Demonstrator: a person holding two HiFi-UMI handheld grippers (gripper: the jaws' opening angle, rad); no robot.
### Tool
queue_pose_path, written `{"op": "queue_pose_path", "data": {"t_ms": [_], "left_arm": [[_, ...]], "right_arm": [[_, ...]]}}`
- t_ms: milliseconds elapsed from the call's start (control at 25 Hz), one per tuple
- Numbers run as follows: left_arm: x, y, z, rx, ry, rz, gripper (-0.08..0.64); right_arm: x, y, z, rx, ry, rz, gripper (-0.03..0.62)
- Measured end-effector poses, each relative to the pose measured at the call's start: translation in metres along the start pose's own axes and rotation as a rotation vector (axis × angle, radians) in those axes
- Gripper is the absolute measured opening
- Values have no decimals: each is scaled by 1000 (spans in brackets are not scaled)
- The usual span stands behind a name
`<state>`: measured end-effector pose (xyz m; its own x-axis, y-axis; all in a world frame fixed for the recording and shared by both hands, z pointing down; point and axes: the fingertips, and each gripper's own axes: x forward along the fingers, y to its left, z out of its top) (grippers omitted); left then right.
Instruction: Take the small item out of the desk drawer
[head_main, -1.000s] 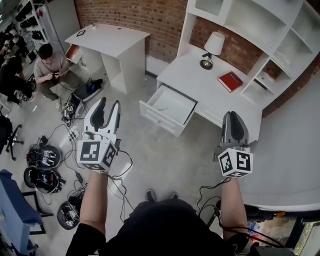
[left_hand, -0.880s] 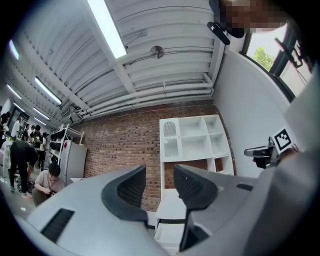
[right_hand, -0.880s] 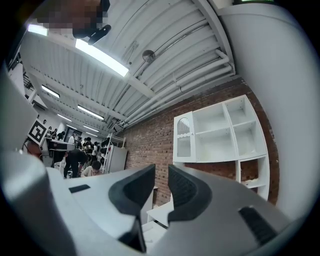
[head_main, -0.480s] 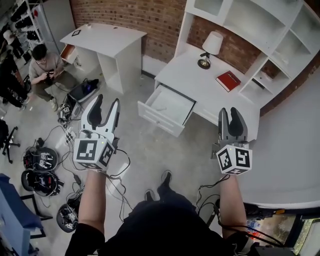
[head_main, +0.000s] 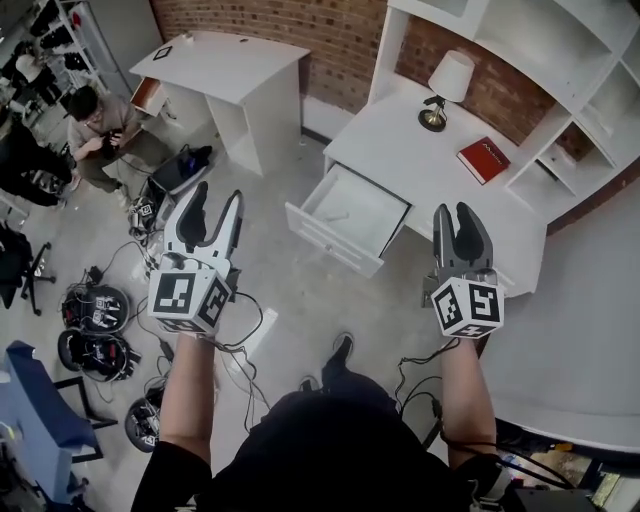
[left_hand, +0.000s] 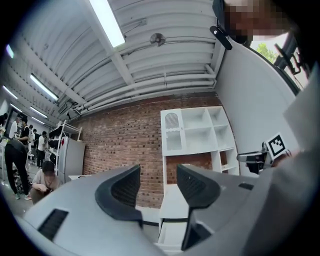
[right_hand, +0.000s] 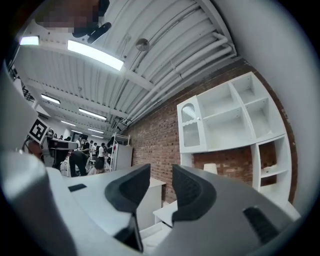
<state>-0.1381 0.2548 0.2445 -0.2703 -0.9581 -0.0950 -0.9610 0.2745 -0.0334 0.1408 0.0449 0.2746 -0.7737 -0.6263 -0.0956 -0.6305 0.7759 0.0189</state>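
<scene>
Two grippers are held out before the person in the head view, both level and well apart from the white desk (head_main: 420, 150); I judge they only point toward it because the approach is not finished. The left gripper (head_main: 215, 205) has its jaws spread with nothing in them. The right gripper (head_main: 458, 215) is also released; its jaws have just been opening, with no thing between them, probably to be ready for the pick. The drawer (head_main: 335, 243) is already pulled out between the two grippers, so no pulling seems needed. The small item (head_main: 337, 212) seems to be the faint thin mark on the drawer's floor, too small to identify. In the left gripper view, the left gripper (left_hand: 157, 185) shows its dark pads apart, and only the brick wall and the white shelf unit (left_hand: 197, 130) appear in the gap. In the right gripper view, the right gripper (right_hand: 160, 192) shows the same: pads apart and empty, with the desk far behind them.
</scene>
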Motion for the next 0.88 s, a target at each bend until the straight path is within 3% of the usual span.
{"op": "queue_pose_path", "data": {"t_ms": [520, 720, 880], "left_arm": [[117, -11, -57, 30, 130, 5, 212], [151, -4, -90, 32, 192, -36, 212], [194, 5, -118, 21, 232, -98, 212]], "right_arm": [[125, -38, -80, 28, 122, 146, 135], [152, -42, -96, 35, 147, 145, 135], [168, -62, -98, 25, 151, 82, 135]]}}
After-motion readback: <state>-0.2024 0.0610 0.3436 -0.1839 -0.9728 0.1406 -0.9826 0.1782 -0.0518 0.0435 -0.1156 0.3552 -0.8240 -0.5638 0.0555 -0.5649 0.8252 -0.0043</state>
